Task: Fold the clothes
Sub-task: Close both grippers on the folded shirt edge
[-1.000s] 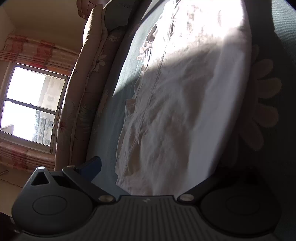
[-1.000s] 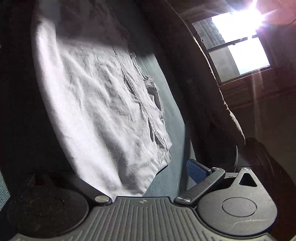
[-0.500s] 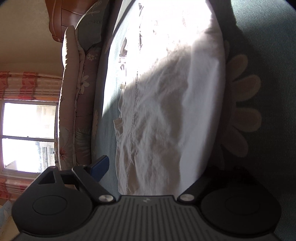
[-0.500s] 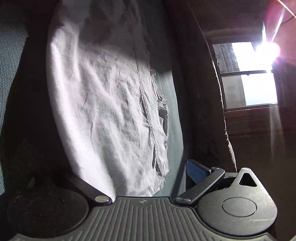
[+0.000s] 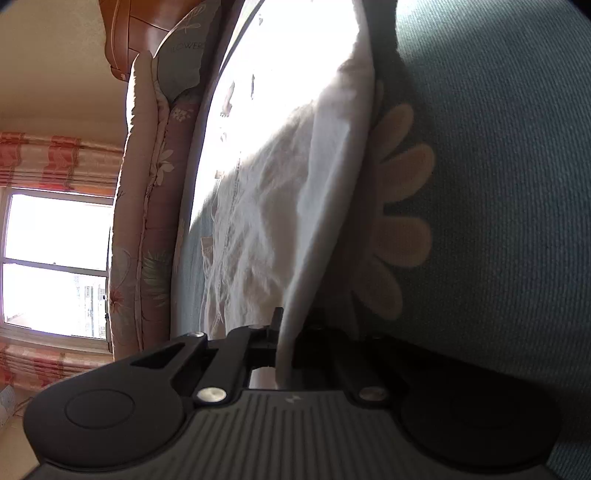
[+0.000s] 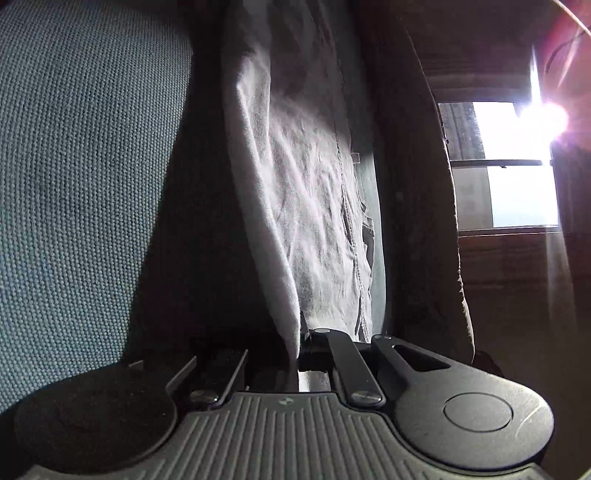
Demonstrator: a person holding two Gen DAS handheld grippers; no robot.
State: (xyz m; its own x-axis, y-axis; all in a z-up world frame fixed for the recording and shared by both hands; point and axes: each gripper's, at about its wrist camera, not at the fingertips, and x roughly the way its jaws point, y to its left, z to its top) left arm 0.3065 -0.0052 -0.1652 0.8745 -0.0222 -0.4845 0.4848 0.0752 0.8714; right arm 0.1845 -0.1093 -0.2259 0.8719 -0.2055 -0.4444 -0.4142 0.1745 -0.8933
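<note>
A white creased garment [image 5: 280,206] with stitched seams lies stretched out on a teal bedspread [image 5: 498,166]. In the left wrist view my left gripper [image 5: 284,339] is shut on the garment's near folded edge, and the cloth runs up from between the jaws. The right wrist view shows the same white garment [image 6: 306,206] in shadow, with my right gripper [image 6: 297,347] shut on its near edge. Both sets of fingertips are hidden by the cloth.
The bedspread bears a beige flower print [image 5: 399,221]. A rolled floral quilt [image 5: 144,206] and a pillow [image 5: 184,48] lie along the garment's far side, under a wooden headboard [image 5: 129,33]. A bright window [image 5: 55,266] with pink curtains glares; the same window [image 6: 506,166] dazzles the right view.
Both grippers sank to the garment's near edge and went from wide open to shut on the cloth. The edge now rises as a fold between each pair of jaws.
</note>
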